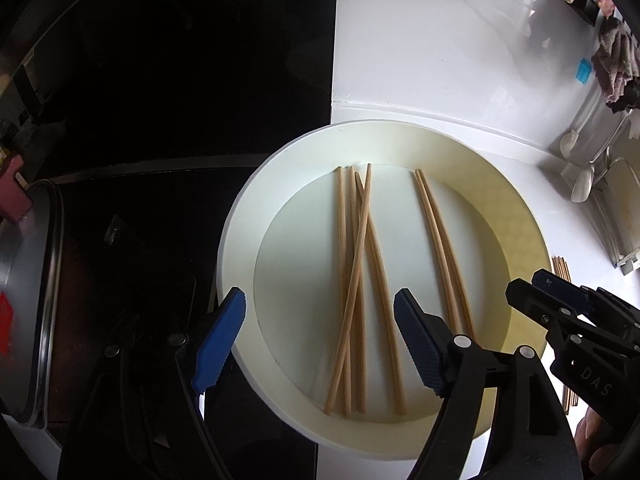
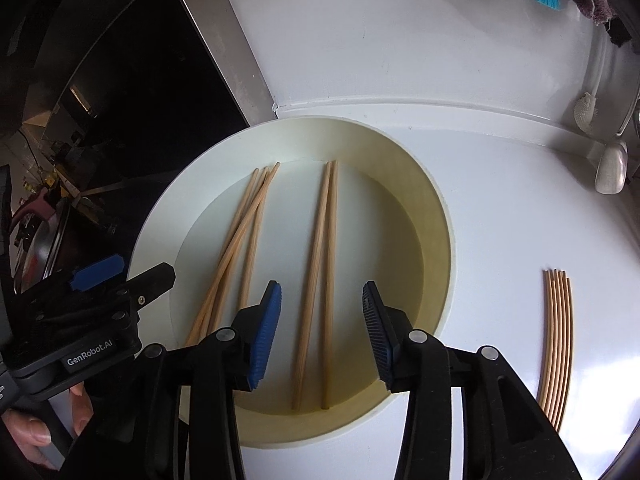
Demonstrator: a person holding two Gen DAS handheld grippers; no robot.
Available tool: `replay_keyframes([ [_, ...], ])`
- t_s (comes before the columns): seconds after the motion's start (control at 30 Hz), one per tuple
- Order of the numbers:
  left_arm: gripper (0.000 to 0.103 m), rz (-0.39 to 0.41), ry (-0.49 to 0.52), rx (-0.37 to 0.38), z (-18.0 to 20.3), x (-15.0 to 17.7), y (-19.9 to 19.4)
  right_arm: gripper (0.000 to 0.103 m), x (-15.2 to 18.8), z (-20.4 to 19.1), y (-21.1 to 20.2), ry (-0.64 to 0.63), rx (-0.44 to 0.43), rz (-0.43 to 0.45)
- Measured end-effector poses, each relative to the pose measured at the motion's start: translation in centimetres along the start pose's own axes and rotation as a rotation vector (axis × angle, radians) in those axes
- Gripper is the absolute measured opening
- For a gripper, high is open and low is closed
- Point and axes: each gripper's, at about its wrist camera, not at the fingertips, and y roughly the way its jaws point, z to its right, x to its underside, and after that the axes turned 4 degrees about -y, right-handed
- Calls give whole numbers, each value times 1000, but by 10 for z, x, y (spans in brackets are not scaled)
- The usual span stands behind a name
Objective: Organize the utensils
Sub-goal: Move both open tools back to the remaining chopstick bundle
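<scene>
both grippers are held released over the plate [image 2: 160, 220], the right gripper [image 2: 322, 334] lined up on two chopsticks [image 2: 320, 264]. four crossed chopsticks [image 1: 360, 280] are left beyond; a sorted bundle [image 2: 558, 344] is laid on the counter [image 2: 500, 220].

A glossy white bench [image 2: 500, 208] meets a white back wall [image 2: 400, 32] along a curved seam, with a dark glass cooktop [image 1: 168, 80] to the left and soft daylight reflecting off the surfaces.
</scene>
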Motion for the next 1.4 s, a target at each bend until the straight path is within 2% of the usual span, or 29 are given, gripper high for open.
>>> replay_keyframes([
  [0.13, 77, 17, 10, -2, 6, 5, -11, 46, 5, 4, -14, 7, 1, 17],
  [0.4, 78, 31, 30, -2, 23, 18, -29, 47, 14, 18, -32, 24, 4, 30],
  [0.47, 80, 34, 36, 3, 28, 20, -33, 51, 16, 22, -37, 24, 6, 36],
  [0.63, 80, 37, 48, 13, 45, 30, -42, 52, 21, 34, -47, 30, 13, 37],
  [0.77, 81, 41, 53, 20, 60, 38, -48, 57, 30, 47, -59, 42, 18, 39],
  [0.93, 85, 55, 63, 36, 82, 46, -56, 57, 45, 72, -73, 62, 37, 42],
  [1.17, 86, 46, 114, 108, 131, 63, -60, 61, 77, 124, -99, 107, 103, 35],
  [1.4, 89, 4, 167, 156, 182, 89, -50, 63, 112, 182, -115, 165, 187, 12],
])
